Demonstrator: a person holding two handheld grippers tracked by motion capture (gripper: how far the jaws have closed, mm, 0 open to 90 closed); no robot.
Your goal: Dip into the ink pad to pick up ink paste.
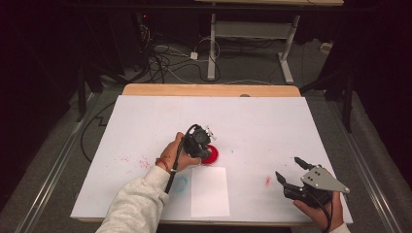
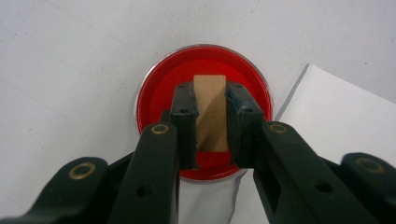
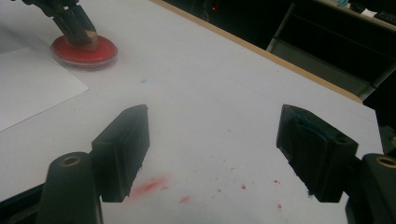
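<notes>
Wooden stamp block (image 2: 211,112) sits clamped between the jaws of your left gripper (image 2: 211,122), its lower end down in the red ink dish (image 2: 159,88) directly under the jaw tips. In the right gripper view the block looks pressed into the ink, though whether it touches the dish floor you cannot tell from here.

Your right gripper (image 1: 290,175) hangs well off to the side with its jaws spread wide and nothing between them, above a red smear (image 3: 148,186) on the white table cover (image 1: 145,116).

The sheet of paper (image 1: 210,191) lies just beside the dish, on the side nearer your left hand (image 1: 176,154).

Watch these, as judgements only:
- The dish looks light and nothing holds it. Lifting the block at an angle could drag or tip it and spill ink.
- Only the block's narrow faces are gripped, so pushing down hard could let it slip or twist.
- An overloaded face may drip on the way to the paper, adding to the red specks already on the cover.
</notes>
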